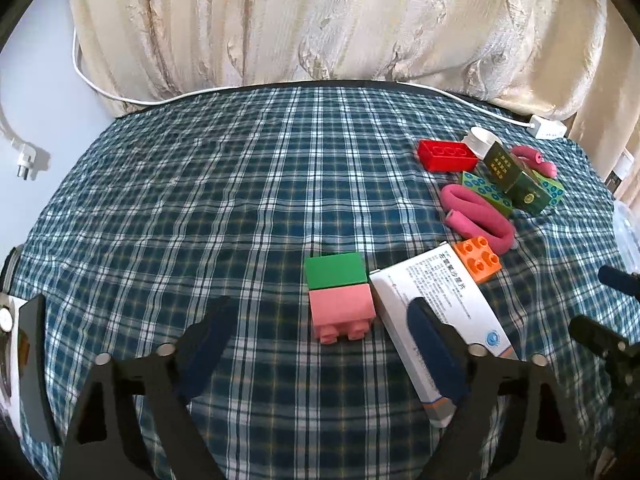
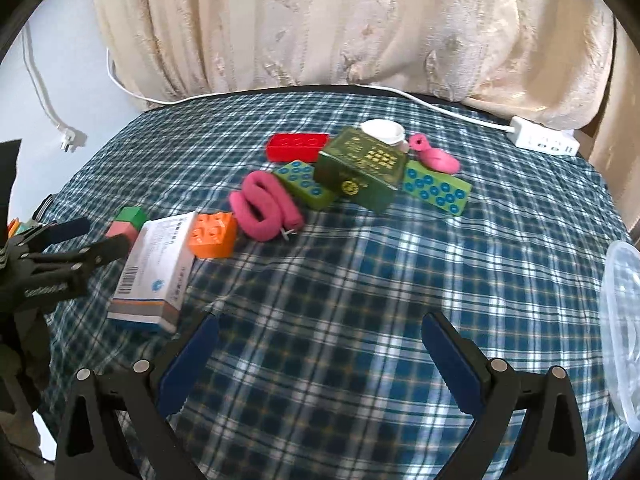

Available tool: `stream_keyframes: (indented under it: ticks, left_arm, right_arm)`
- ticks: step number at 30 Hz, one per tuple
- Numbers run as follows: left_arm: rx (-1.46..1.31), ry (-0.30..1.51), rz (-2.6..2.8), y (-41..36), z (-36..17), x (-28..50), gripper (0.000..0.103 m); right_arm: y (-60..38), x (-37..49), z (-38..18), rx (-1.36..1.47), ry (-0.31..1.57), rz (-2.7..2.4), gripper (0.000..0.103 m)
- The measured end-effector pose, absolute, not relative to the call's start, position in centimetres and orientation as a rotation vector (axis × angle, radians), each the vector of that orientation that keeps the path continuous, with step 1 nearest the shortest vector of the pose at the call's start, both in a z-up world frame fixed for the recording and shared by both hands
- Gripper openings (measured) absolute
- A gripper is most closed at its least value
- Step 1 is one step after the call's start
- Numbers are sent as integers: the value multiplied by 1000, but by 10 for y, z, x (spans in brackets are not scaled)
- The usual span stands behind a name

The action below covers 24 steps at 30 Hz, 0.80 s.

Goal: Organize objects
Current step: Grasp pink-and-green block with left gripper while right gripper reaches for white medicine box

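Clutter sat on your plaid-covered counter [image 2: 360, 280]. Your left claw [image 1: 320, 344] stood apart, gripping nothing, with the pink block [image 1: 342, 312] between its fingers and no pad on it; a green block [image 1: 335, 270] touched that block's far side. One finger overlapped the white medicine box [image 1: 436, 304]. An orange block [image 1: 478, 260] lay just beyond the box. Your right claw [image 2: 320, 360] hung open over bare cloth. Farther back, a dark green box [image 2: 360, 172] rested across spotted green blocks [image 2: 436, 192], near a pink foam roll [image 2: 264, 204].
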<state>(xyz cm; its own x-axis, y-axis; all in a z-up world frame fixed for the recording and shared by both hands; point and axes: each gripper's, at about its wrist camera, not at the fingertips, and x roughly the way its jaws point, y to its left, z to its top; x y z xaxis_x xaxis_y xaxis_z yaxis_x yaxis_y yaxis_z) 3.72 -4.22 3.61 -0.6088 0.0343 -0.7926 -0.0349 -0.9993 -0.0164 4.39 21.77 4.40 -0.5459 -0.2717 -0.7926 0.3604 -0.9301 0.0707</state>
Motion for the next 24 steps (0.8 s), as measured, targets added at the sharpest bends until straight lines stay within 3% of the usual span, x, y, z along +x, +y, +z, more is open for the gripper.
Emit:
stream_keyframes:
  ticks: [8, 16, 24]
  left_arm:
    - [-1394, -56, 2782, -56, 29, 26, 70]
    - [-1401, -108, 2769, -60, 21, 13, 38]
    - [-1375, -95, 2845, -71, 16, 17, 34]
  right_arm:
    - [200, 45, 43, 1249, 153, -2435, 103]
    - [171, 50, 44, 1234, 167, -2341, 103]
    - [127, 54, 43, 1220, 225, -2258, 103]
